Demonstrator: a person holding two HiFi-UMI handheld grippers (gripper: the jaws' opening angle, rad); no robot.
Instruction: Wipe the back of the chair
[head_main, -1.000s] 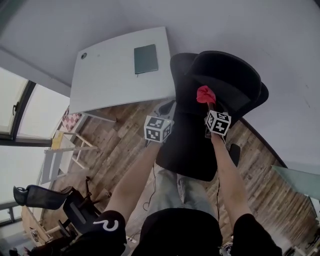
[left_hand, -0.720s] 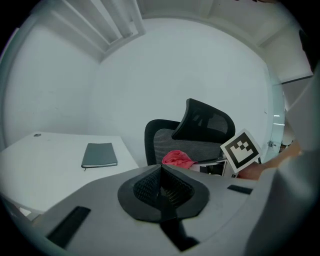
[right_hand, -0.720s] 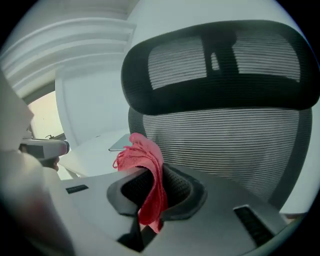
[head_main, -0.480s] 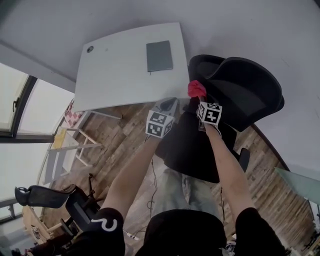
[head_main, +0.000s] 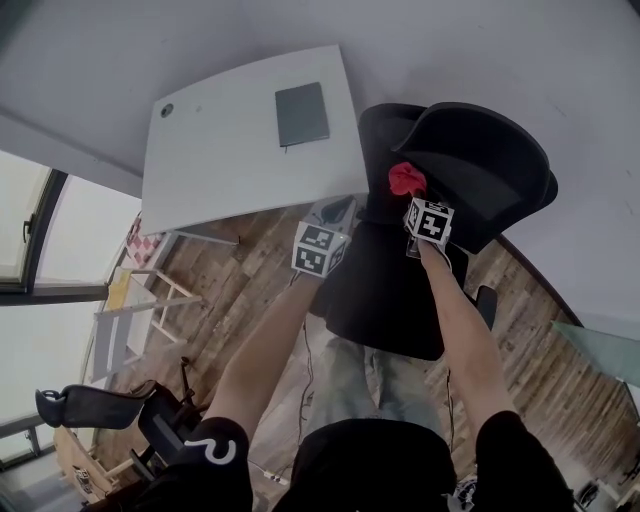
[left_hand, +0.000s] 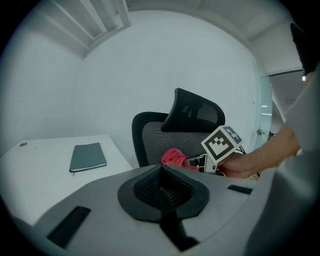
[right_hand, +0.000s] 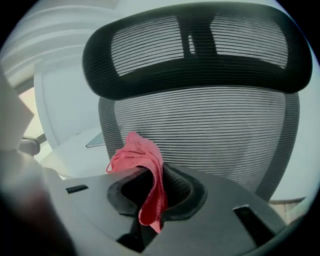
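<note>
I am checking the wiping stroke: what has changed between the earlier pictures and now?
The right gripper, shut on the red cloth, slid left across the chair back toward the desk, then partly back right. The left gripper, shut and empty, stayed where it was; the notebook lies unmoved.

Ahead of right gripper (right_hand: 150, 195): chair back (right_hand: 200, 130) fills the way, mesh wall side to side. Headrest (right_hand: 200, 55) overhangs above it. Red cloth (right_hand: 142, 155) pinched in the jaws sits just short of the mesh; contact unclear. Desk (head_main: 230, 140) close on the chair's left, notebook (head_main: 301, 113) near that edge. Left gripper (head_main: 335, 212), jaws together, sits in the narrow gap between desk and chair. Open room along the chair's right flank.
</note>
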